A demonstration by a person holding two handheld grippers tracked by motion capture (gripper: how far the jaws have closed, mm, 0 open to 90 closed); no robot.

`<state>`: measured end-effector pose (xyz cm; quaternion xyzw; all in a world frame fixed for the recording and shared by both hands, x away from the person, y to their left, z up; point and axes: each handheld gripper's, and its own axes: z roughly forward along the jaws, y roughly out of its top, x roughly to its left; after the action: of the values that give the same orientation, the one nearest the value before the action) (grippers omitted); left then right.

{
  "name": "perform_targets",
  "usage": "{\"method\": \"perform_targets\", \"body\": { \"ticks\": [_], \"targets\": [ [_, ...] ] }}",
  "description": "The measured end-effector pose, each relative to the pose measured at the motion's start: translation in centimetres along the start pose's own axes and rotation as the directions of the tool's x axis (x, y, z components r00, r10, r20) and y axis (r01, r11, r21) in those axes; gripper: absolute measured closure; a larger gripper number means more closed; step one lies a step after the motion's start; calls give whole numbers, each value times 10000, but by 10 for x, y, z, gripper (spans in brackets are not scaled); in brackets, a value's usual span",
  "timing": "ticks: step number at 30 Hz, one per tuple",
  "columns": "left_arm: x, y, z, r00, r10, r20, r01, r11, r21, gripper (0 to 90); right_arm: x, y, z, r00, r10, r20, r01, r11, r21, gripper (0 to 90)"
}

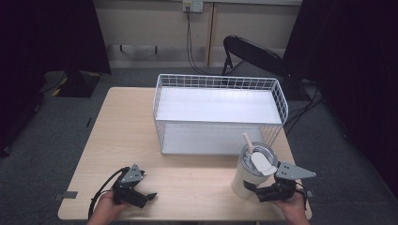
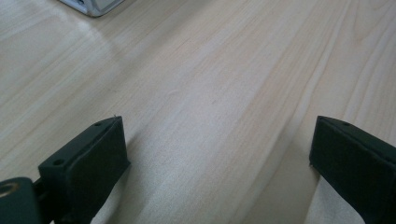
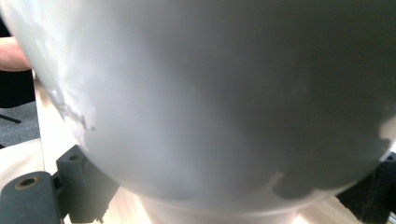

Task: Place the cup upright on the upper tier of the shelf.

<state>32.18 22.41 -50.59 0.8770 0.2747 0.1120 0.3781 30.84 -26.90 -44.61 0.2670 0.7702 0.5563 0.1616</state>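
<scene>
- Nearest to us in the high view, two hands come over the near edge of the desk [image 1: 141, 131], each with a tool.
- Our left gripper [image 1: 149, 196] lies low near the near left corner, jaws apart, with nothing between them.
- Our right gripper [image 1: 253, 189] is at the near right corner, against the lower side of the white tumbler [image 1: 251, 176].
- We see the tumbler standing upright just in front of the wire basket [image 1: 277, 91], with a lid and a straw [image 1: 248, 141] on top.
- In the left gripper view, both black jaws stand wide apart over bare wood; a corner of the basket shows at the top edge.
- In the right gripper view, the tumbler wall [image 3: 210, 93] is between the two jaws, which sit at its two sides. We cannot tell whether they already press it.
- We judge the tumbler is stiff and smooth, so it may slip; if there is drink inside, it will be heavy and top-loaded.
- We think the best hold is across the lower body, where it narrows, keeping it upright so the lid and straw stay in place.
</scene>
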Motion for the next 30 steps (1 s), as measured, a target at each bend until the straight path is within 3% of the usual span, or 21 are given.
{"method": "perform_targets", "body": {
  "ticks": [9, 17, 30],
  "targets": [
    [0, 0, 0, 10000, 14, -4, -14, 10000, 5, 35, -5, 1, -5, 9989, 448, 160, -447, 9990, -91, 90],
    [0, 0, 0, 10000, -2, 2, 2, 10000, 1, 35, -5, 7, -11, 9991, 262, 330, -250, 9990, -380, 91],
    [0, 0, 0, 10000, 10, -1, -10, 10000, 4, 35, -7, 25, -6, 9984, 554, 101, -549, 9977, -398, 92]
  ]
}}
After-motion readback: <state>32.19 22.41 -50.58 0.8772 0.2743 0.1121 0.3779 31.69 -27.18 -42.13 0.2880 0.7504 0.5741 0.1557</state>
